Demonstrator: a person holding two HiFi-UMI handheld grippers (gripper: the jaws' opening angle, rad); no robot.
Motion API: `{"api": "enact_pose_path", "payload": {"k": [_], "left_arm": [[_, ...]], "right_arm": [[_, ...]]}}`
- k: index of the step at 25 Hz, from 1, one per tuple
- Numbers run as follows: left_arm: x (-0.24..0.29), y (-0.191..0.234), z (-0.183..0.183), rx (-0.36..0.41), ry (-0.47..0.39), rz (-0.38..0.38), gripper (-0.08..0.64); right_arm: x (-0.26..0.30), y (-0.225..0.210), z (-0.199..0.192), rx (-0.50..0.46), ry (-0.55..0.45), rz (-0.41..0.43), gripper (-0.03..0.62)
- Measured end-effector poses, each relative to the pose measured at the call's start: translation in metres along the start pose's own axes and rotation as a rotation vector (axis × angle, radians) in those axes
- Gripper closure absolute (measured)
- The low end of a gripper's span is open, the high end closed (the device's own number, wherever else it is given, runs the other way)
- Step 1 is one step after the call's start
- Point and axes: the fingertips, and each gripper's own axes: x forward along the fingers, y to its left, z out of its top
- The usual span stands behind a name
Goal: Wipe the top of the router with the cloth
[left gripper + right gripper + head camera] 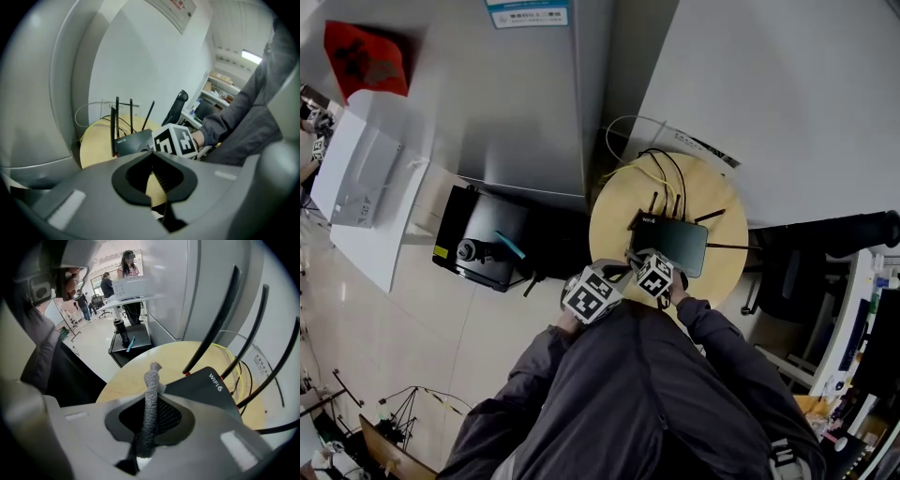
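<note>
A black router (673, 244) with several thin antennas lies on a small round wooden table (619, 220). My right gripper (654, 275) is at the router's near left corner, shut on a strip of grey cloth (152, 373) that sticks up between its jaws. In the right gripper view the router (206, 386) lies just ahead to the right, and the cloth is over the wood beside it. My left gripper (592, 292) hovers at the table's near left edge, jaws together and empty. In the left gripper view, the router (133, 140) and the right gripper's marker cube (176, 140) show ahead.
Yellow and black cables (652, 173) trail off the table's far side. A black case (483, 248) sits on the floor to the left, below a tall grey cabinet (525, 103). A black office chair (787, 267) stands right of the table. People stand far off (129, 268).
</note>
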Motion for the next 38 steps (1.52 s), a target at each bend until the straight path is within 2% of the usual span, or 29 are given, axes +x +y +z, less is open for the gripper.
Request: {"api": "enact_pose_path", "payload": {"k": [7, 9, 13, 16, 22, 30, 38], "left_arm": [[-0.002, 0.0, 0.001, -0.019, -0.008, -0.008, 0.56], [-0.003, 0.0, 0.001, -0.028, -0.01, -0.004, 0.56], [-0.006, 0.004, -0.001, -0.042, -0.017, 0.022, 0.56], [-0.008, 0.003, -0.002, -0.056, -0.014, 0.031, 0.56], [-0.012, 0.003, -0.006, -0.073, -0.007, 0.062, 0.56], [-0.016, 0.003, -0.012, -0.097, -0.01, 0.09, 0.56], [-0.014, -0.002, -0.012, -0.078, -0.003, 0.068, 0.56]], "right_arm": [[0.002, 0.008, 0.0, -0.03, 0.022, 0.058, 0.56], [-0.002, 0.001, 0.002, -0.014, 0.008, 0.073, 0.56], [-0.013, -0.059, 0.008, 0.063, -0.039, -0.013, 0.56], [-0.015, -0.106, 0.004, 0.088, -0.016, -0.081, 0.56], [-0.005, -0.142, -0.011, 0.085, 0.042, -0.154, 0.56], [-0.007, -0.138, -0.005, 0.062, 0.013, -0.159, 0.561], [-0.009, -0.103, -0.015, 0.057, 0.027, -0.119, 0.561]]}}
